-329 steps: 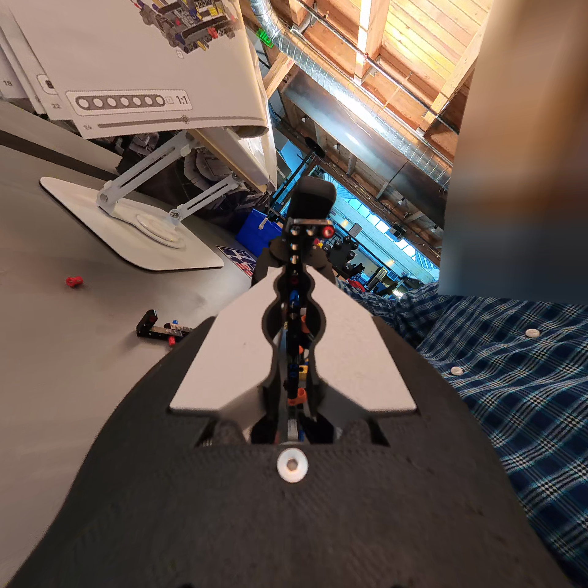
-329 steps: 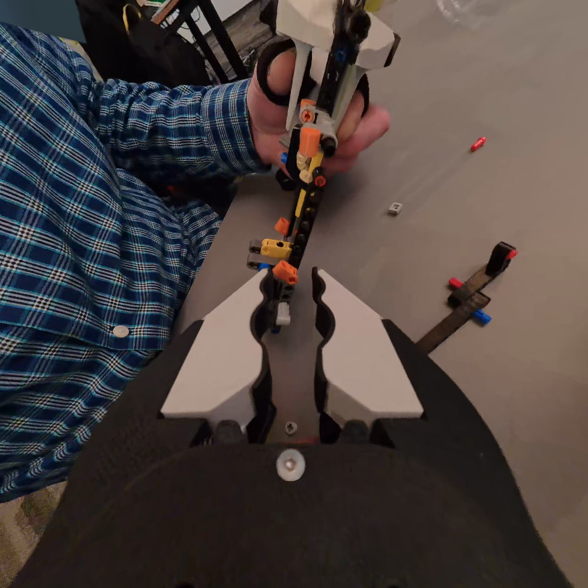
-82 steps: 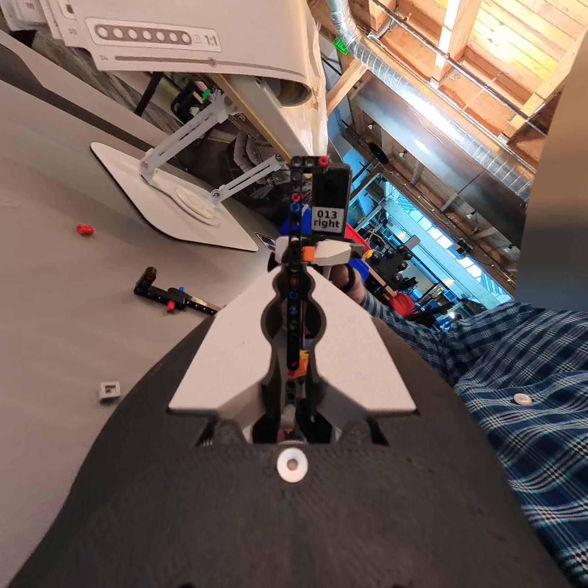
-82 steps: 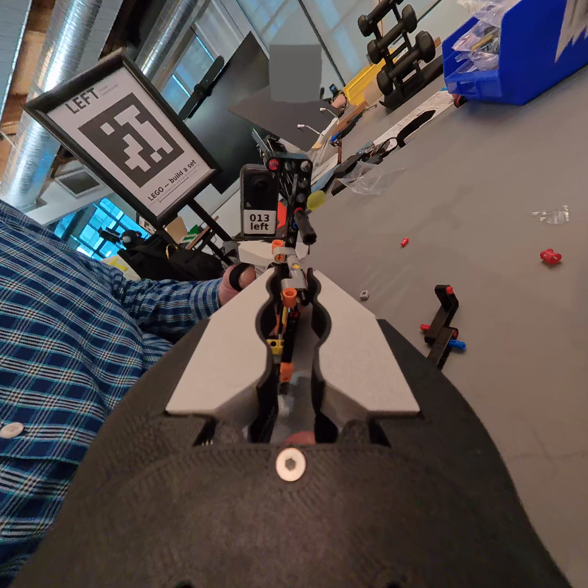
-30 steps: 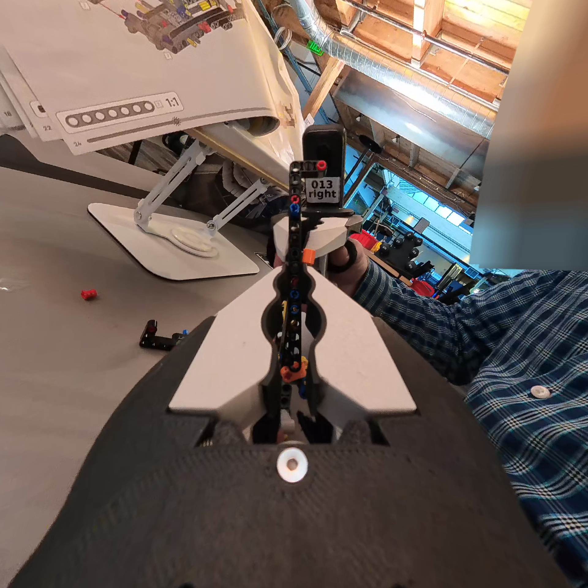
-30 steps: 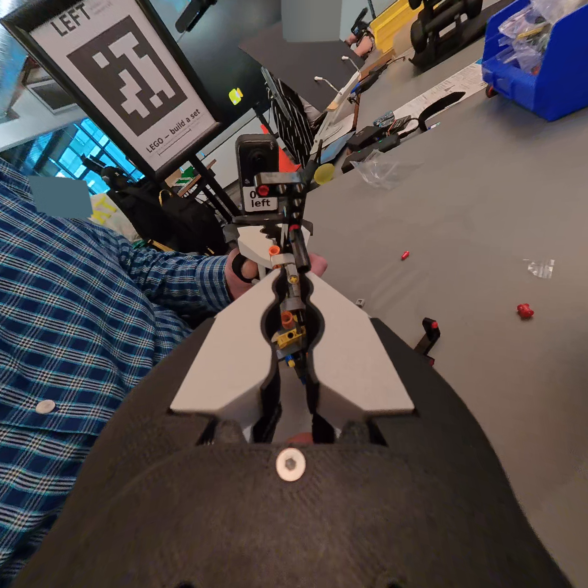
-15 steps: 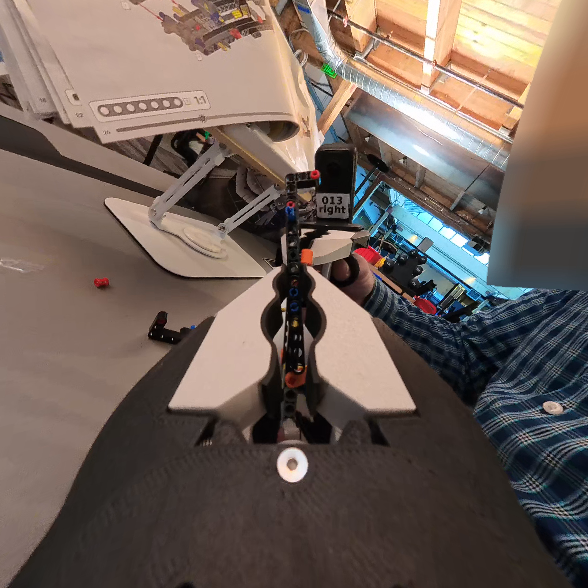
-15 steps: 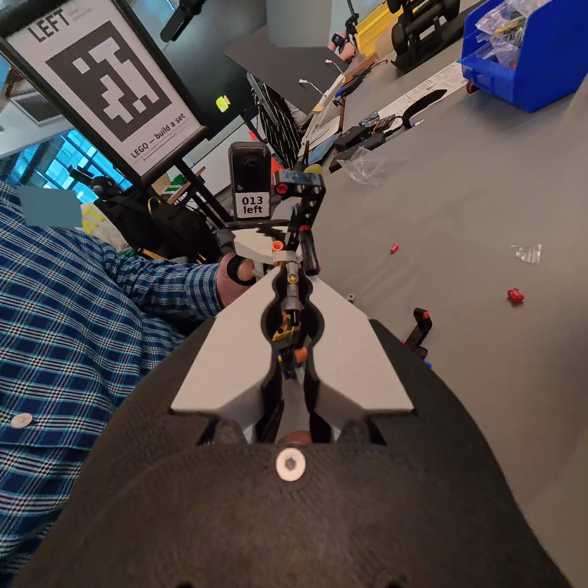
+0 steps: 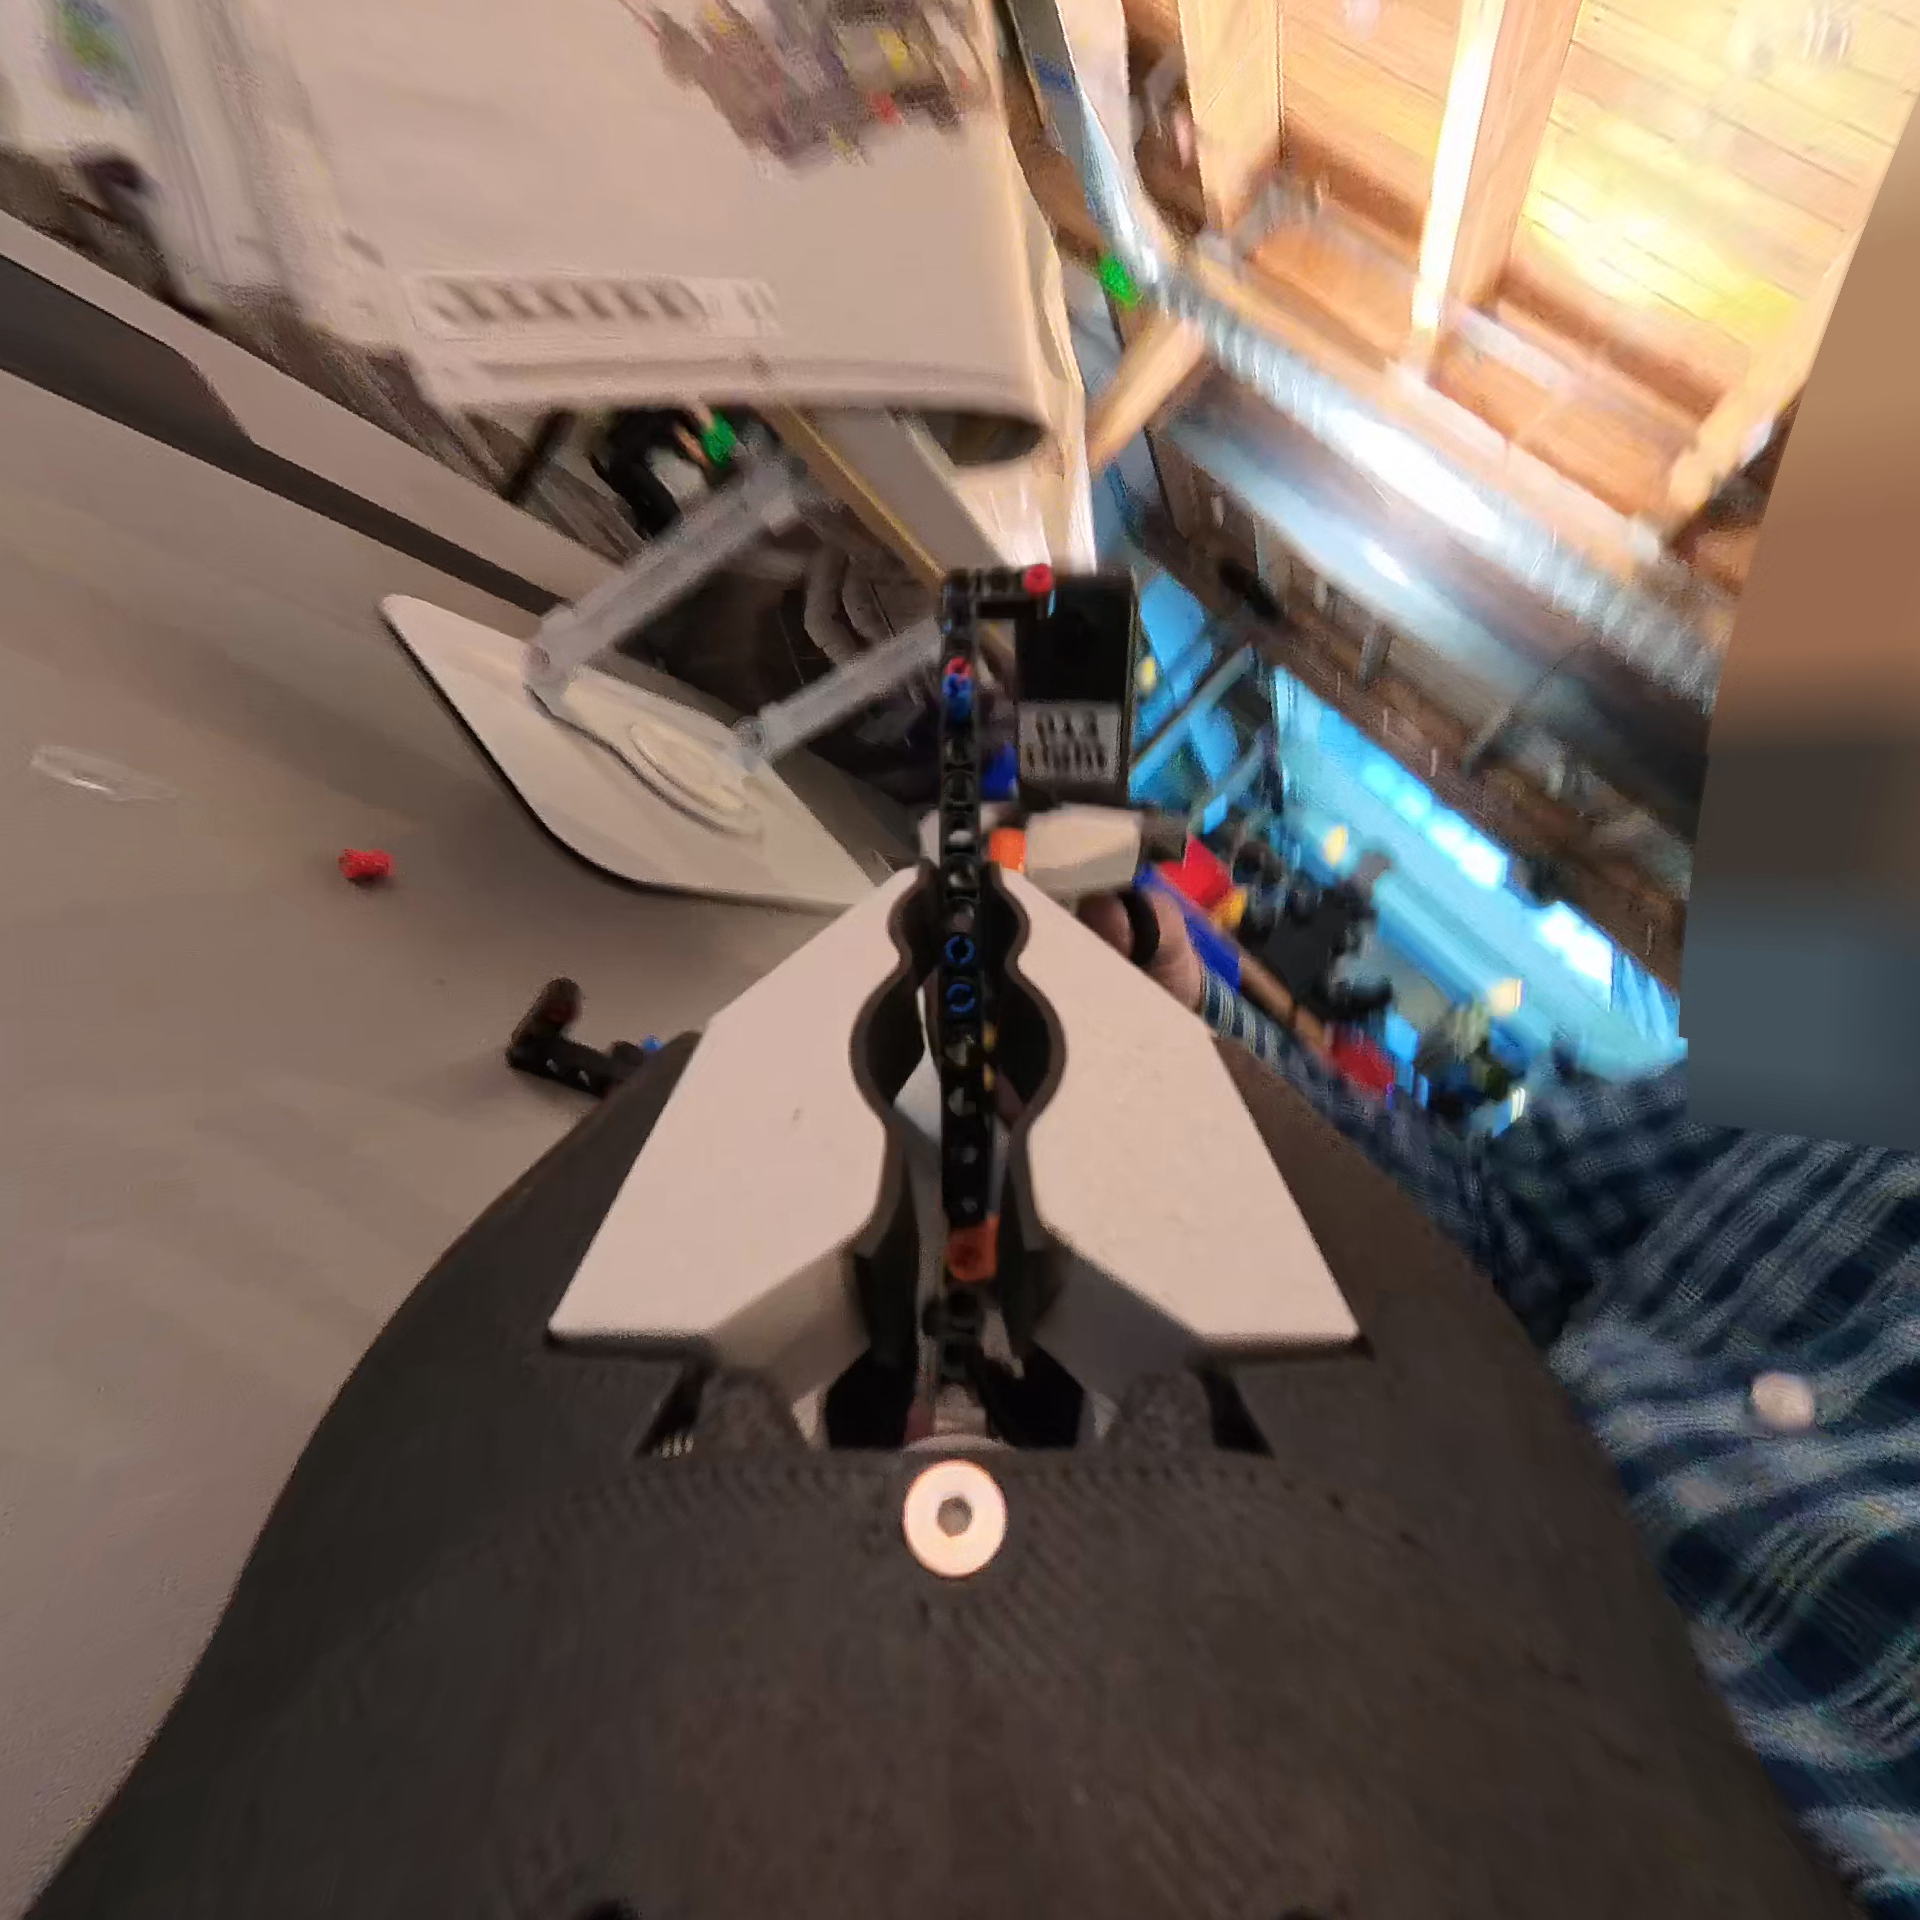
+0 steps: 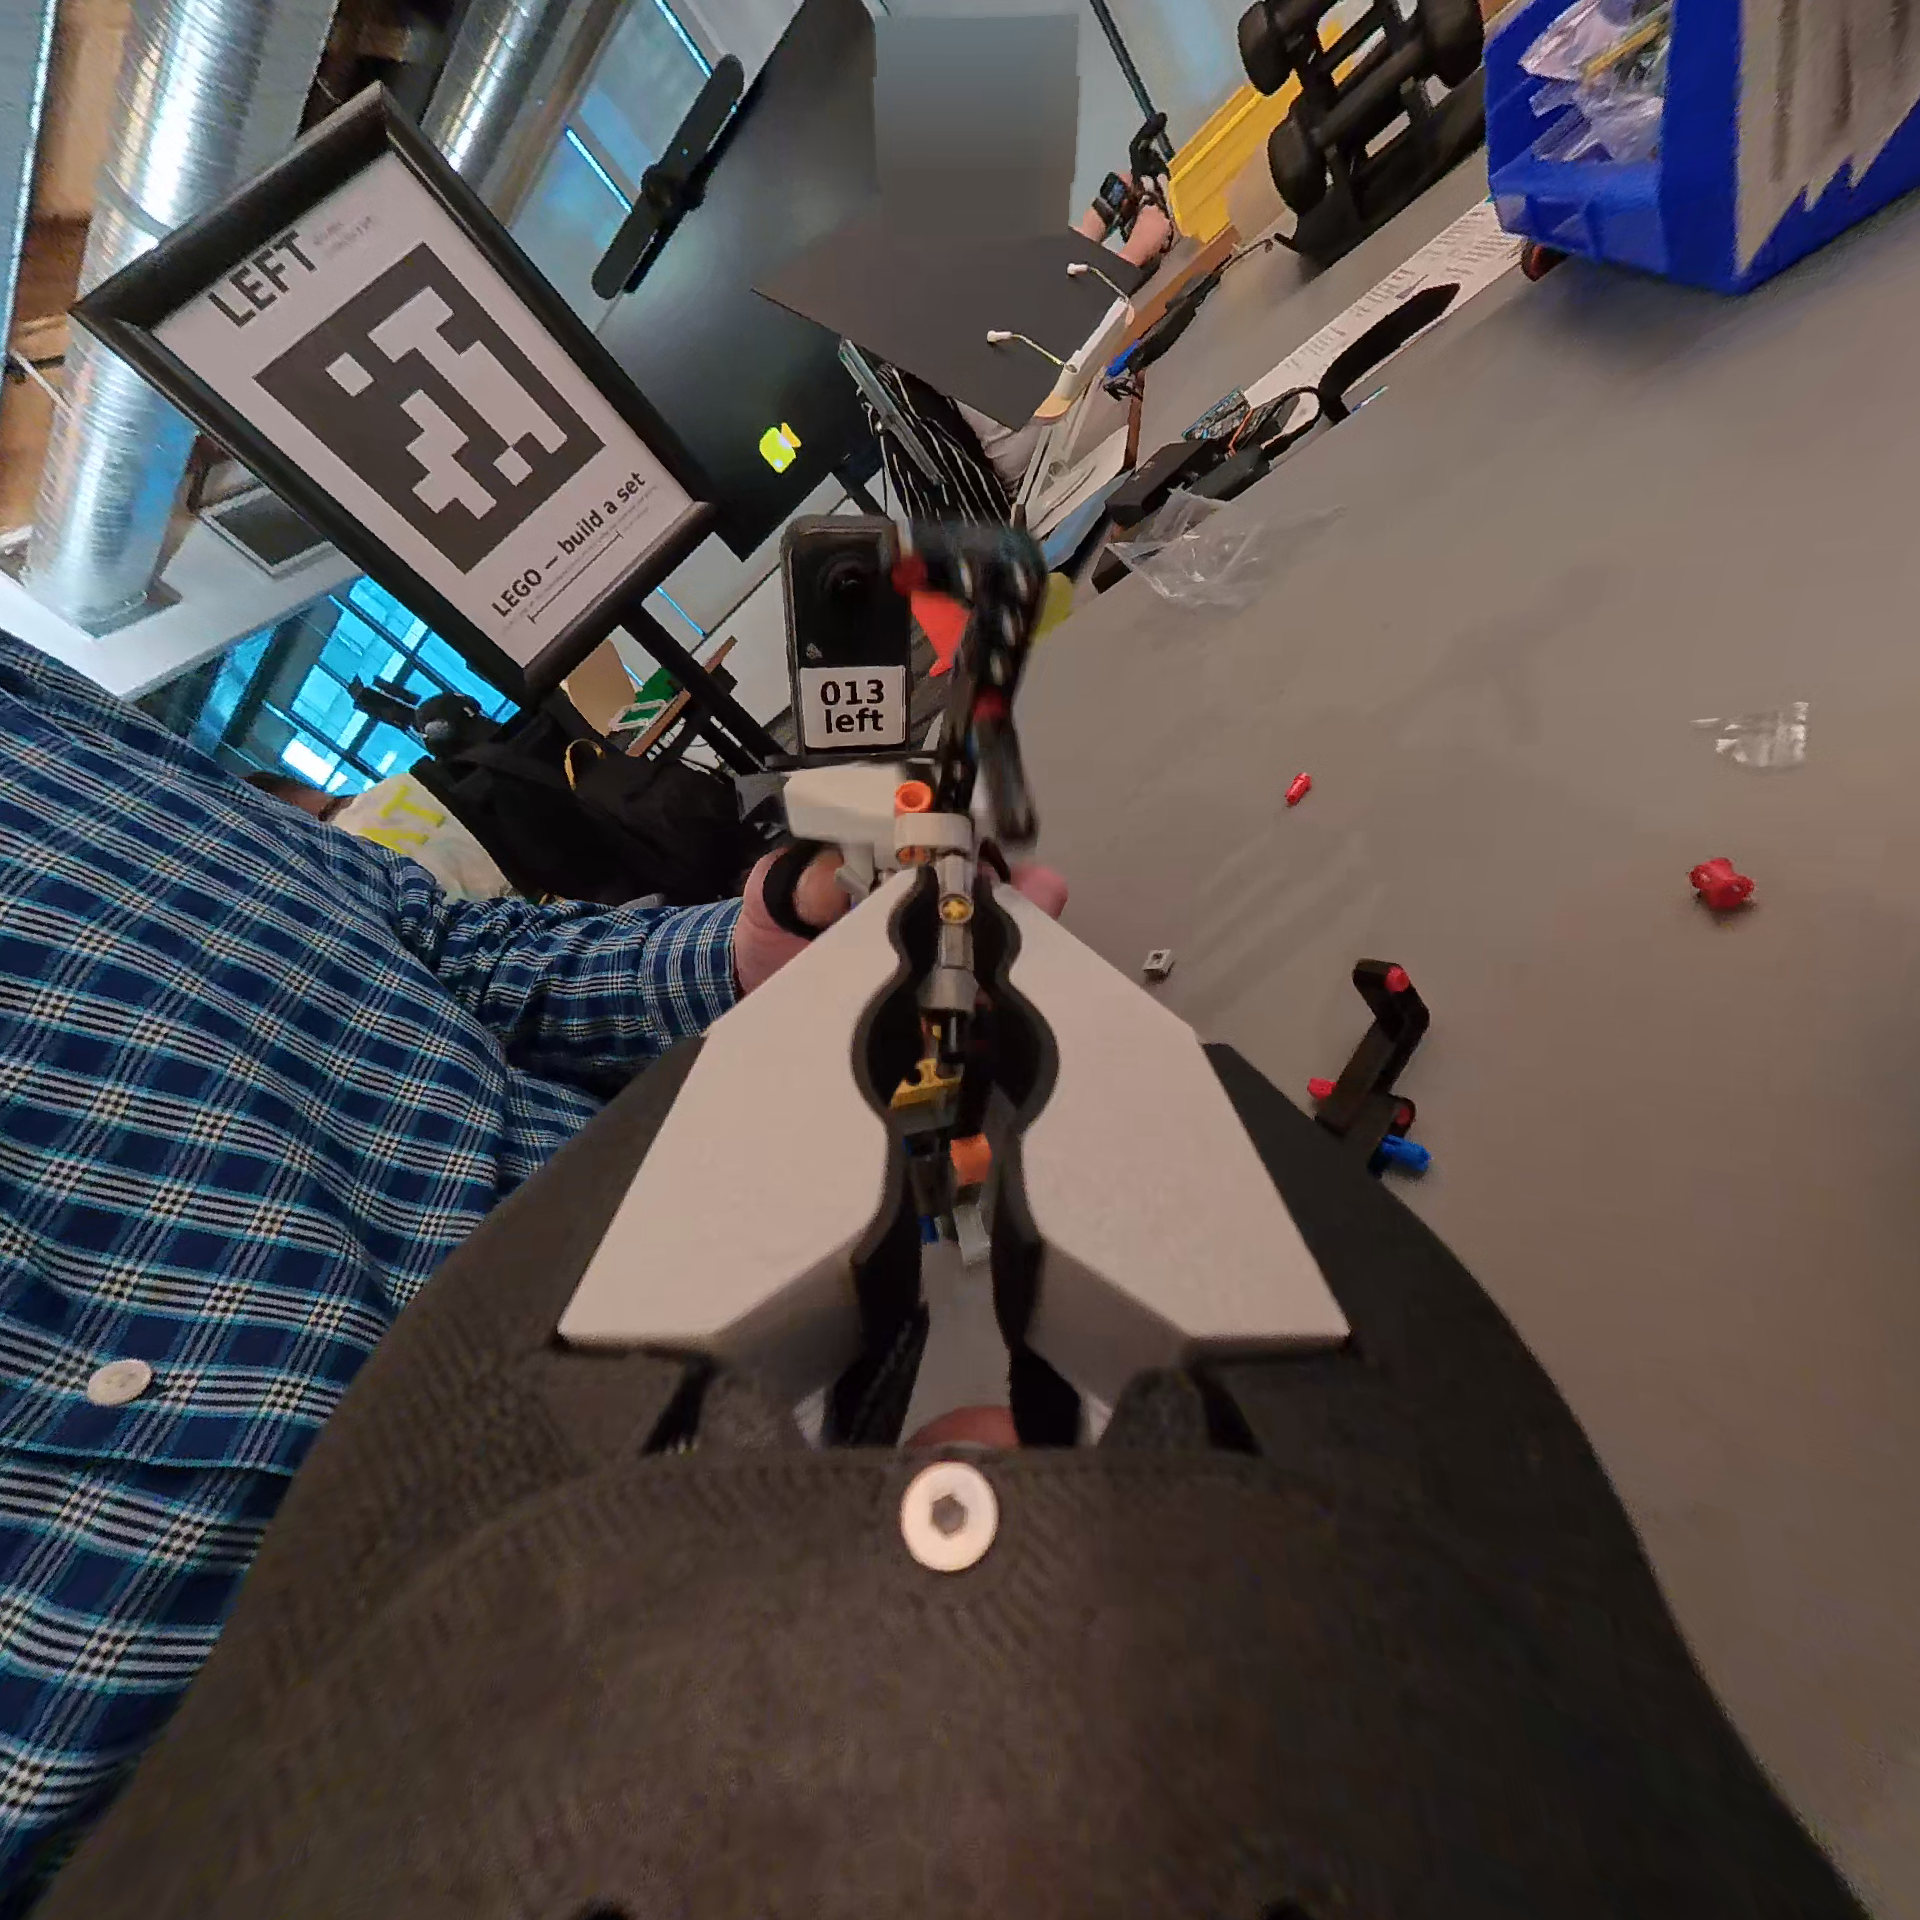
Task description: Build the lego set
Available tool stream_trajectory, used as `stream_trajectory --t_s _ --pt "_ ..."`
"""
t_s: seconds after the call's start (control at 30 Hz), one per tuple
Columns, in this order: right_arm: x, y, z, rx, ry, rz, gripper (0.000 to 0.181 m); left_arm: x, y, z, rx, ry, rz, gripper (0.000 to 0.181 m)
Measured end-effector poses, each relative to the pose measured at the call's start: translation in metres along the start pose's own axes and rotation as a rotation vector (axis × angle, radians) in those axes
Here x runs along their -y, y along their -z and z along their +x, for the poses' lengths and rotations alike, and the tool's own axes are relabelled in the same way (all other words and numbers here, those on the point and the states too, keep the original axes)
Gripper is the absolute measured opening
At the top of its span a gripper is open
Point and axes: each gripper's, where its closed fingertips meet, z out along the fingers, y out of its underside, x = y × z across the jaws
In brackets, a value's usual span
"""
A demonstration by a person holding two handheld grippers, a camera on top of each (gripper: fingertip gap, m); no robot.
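Note:
The lego assembly (image 9: 961, 1039) is a long black holed beam with blue, red and orange pins and an L-shaped end with a red pin. My left gripper (image 9: 961, 888) is shut on it, and the beam runs lengthwise between the fingers. My right gripper (image 10: 951, 883) is shut on the other end of the assembly (image 10: 951, 966), where grey, yellow and orange parts sit between its fingers. The grippers face each other above the grey table (image 10: 1558, 520). The right gripper shows beyond the beam in the left wrist view (image 9: 1070, 842), and the left gripper in the right wrist view (image 10: 842, 810).
A second black beam piece (image 10: 1377, 1049) lies on the table, also in the left wrist view (image 9: 566, 1049). A red part (image 10: 1720, 883), a red pin (image 10: 1297, 788) and a small grey part (image 10: 1156, 963) lie loose. An instruction booklet (image 9: 623, 208) on a white stand (image 9: 582, 748), a blue bin (image 10: 1621, 156) and a framed sign (image 10: 416, 416) stand around. Only a small space, under 4 cm, lies between the two pairs of fingers.
Both grippers keep their hold on the assembly and have swung together. The left wrist view is now motion-blurred. The loose parts on the table have not moved.

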Motion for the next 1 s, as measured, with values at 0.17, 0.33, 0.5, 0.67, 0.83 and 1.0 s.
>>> stream_trajectory --t_s 0.17,0.33,0.5,0.67,0.83,1.0 --pt "-0.007 0.007 0.006 -0.024 0.003 -0.003 0.003 0.009 0.010 -0.008 0.026 0.016 0.025 0.006" --pt "-0.004 0.008 0.010 -0.019 -0.017 0.005 0.003 0.009 0.014 -0.014 0.048 0.041 0.003 0.006" --pt "-0.014 0.008 0.023 -0.088 -0.039 -0.039 0.004 0.001 0.016 -0.023 0.111 0.031 -0.077 0.005" --pt "-0.020 0.012 0.030 -0.140 -0.043 -0.070 0.004 -0.014 0.024 -0.042 0.222 0.061 -0.214 0.005" --pt "-0.027 0.018 0.036 -0.198 -0.035 -0.107 0.004 -0.025 0.033 -0.059 0.334 0.065 -0.313 0.006" --pt "-0.037 0.022 0.044 -0.274 -0.008 -0.173 0.004 -0.029 0.042 -0.078 0.461 0.017 -0.404 0.006"
